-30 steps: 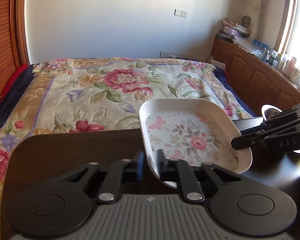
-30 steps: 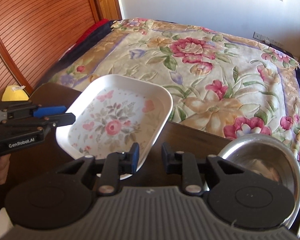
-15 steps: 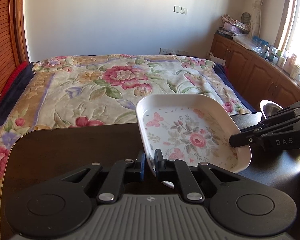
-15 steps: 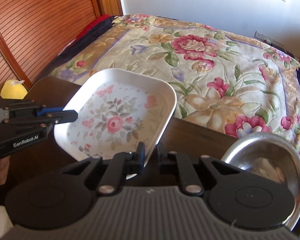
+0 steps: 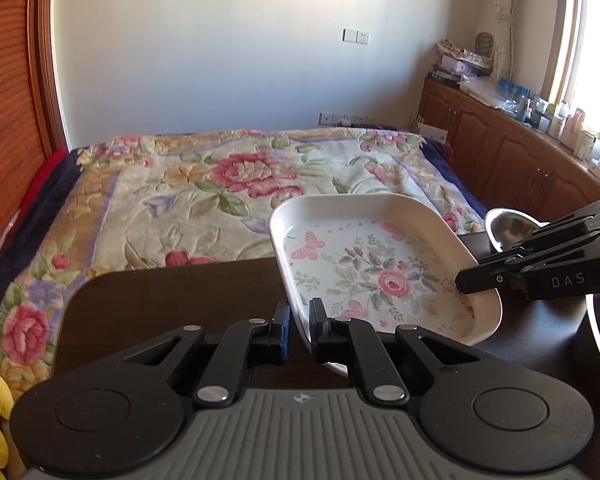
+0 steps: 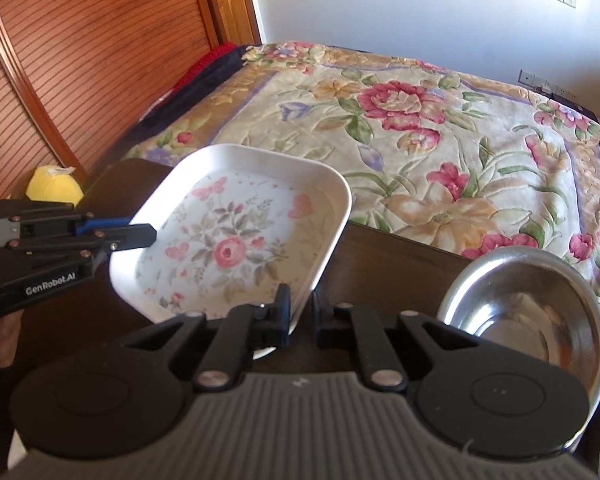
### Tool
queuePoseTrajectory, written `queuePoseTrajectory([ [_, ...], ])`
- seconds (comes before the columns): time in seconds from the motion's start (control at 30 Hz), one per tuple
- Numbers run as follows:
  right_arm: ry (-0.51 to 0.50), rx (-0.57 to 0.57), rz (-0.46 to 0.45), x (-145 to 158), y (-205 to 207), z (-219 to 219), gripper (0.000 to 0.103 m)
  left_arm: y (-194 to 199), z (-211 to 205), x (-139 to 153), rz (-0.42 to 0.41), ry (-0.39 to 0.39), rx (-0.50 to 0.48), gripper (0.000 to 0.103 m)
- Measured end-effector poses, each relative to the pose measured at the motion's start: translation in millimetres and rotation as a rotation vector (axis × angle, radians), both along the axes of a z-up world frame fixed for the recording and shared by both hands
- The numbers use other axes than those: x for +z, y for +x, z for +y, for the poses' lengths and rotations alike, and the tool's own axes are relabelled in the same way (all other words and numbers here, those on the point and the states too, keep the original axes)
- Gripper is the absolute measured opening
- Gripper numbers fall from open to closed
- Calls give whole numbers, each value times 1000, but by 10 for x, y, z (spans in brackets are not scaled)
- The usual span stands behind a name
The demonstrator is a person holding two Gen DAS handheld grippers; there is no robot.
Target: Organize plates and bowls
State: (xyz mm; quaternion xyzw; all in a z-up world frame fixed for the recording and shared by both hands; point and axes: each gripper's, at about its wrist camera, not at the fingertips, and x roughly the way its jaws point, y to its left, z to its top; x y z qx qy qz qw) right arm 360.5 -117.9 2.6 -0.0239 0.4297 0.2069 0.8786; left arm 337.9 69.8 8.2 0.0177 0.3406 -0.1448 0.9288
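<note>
Gripping plate [image 5: 380, 272] rim with both grippers, left [image 5: 299, 332], right [image 6: 300, 316]; bowl [image 6: 532, 304] waiting, stacking undone.

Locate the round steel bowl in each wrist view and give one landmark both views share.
Left wrist view: the round steel bowl sits at the right edge, behind the right tool, partly hidden.
Right wrist view: it sits at lower right on the dark table.
Shared landmark: the white square floral plate, also at.
</note>
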Motion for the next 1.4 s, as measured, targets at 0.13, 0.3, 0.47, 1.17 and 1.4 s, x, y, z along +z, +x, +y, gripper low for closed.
queuePoseTrajectory([
  [0.13,16,4,-29,130,-122,-11,12,-152,-7,157,-29,2,0,11],
  [0.3,29,2,-72,308,-294,-48,12,-363,-28,368,-70,-1,2,12],
  [0.47,40,4,-119,495,-474,-108,12,-600,-53,546,-100,3,3,12],
  [1.17,27,56,-223,547,-1358,-137,12,-1565,-81,329,-110,23,32,13],
  [1.4,31,57,-189,369,-1557,-145,13,-1744,-103,232,-94,19,10,13],
])
